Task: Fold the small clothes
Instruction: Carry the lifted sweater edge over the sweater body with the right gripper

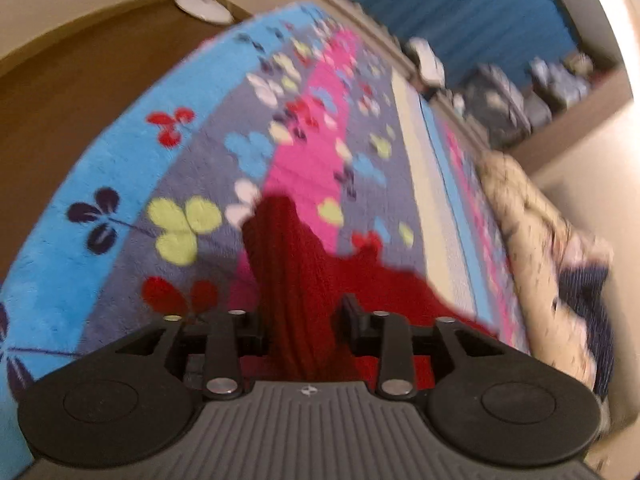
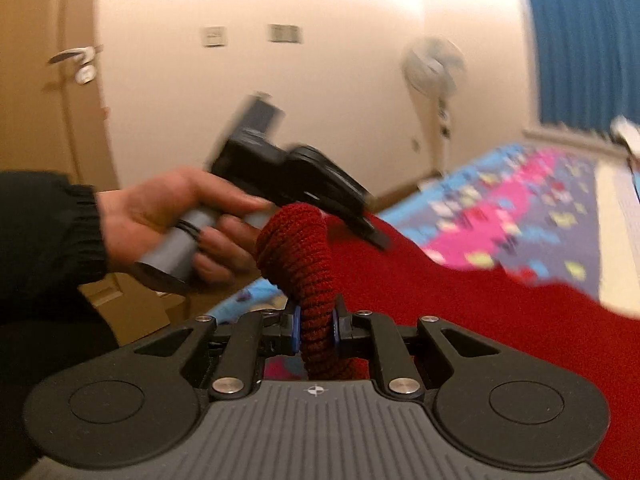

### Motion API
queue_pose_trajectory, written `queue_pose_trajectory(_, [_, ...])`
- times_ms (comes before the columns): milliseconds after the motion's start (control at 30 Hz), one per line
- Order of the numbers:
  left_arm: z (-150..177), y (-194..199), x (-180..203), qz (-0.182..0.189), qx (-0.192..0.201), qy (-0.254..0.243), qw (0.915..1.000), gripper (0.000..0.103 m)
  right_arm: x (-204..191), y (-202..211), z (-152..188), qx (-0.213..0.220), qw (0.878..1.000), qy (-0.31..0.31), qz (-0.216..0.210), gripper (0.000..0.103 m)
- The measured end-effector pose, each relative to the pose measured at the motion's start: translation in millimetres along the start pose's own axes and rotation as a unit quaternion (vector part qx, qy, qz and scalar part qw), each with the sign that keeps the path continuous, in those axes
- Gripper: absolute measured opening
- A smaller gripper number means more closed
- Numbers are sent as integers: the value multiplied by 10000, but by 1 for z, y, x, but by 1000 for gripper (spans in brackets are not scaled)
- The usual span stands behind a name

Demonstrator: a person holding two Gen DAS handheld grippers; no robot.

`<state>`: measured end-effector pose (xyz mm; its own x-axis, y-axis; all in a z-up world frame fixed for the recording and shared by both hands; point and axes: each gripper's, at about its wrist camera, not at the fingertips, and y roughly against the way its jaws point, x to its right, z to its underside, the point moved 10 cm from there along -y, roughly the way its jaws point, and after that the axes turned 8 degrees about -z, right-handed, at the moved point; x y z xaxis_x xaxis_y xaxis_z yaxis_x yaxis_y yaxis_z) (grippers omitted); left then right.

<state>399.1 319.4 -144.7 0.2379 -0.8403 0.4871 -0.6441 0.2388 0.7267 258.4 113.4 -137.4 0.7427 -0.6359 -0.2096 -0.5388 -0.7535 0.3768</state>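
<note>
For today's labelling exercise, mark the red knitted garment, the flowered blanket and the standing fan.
red knitted garment (image 2: pixel 316 272): right wrist view, bunched roll above the tongs.
flowered blanket (image 1: pixel 304 152): left wrist view, pink stripe.
standing fan (image 2: pixel 434 66): right wrist view, fan head.

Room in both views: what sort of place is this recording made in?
Most likely a bedroom at home. A bed covered by a bright flowered blanket fills the left view, with a blue curtain behind it, and a standing fan and a door show in the right view.

Cream walls, brown floor, blue curtain, standing fan, wooden door
</note>
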Motion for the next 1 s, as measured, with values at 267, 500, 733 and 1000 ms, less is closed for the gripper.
queue_pose_trajectory(267, [3,64,24,-380,1157,261,9922,67,62,58,9,-3,9944,-967,427,14])
queue_pose_trajectory(500, [58,36,39,-1347,462,-1170,9829,67,99,95,41,122,9873,-1480,557,14])
queue_pose_trajectory(733, [76,14,24,-1824,117,-1464,9722,67,129,97,50,454,9687,-2387,516,14])
queue_pose_trajectory(1000, [77,16,31,-1652,49,-1366,9768,67,130,90,52,429,9599,-2769,119,56])
